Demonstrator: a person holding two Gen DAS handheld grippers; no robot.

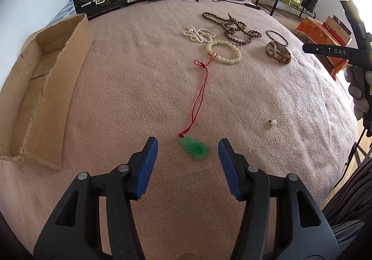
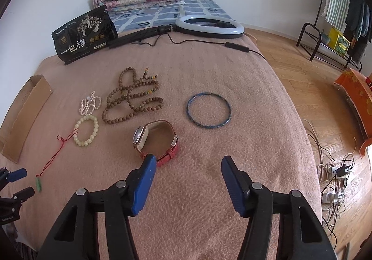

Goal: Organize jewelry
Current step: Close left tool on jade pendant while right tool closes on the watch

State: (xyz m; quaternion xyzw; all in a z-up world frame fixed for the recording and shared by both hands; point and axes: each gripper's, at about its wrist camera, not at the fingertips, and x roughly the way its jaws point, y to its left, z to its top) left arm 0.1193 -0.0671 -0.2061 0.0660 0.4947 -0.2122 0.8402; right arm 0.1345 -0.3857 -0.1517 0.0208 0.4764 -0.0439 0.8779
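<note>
Glossy green pendant (image 1: 193,149) (jade, perhaps) on nubby pink blanket (image 1: 139,88); red cord (image 1: 199,97).

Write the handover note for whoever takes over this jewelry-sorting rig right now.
Left tool: open, straddling the green pendant on its red cord, not gripping.
Right tool: open, empty, beside the red-strapped watch.
On the blanket: wooden beads, pearl strand, pale bead bracelet, blue bangle, pearl stud.
Cardboard tray: nothing seen inside.
Done: nothing. Left: everything.
</note>
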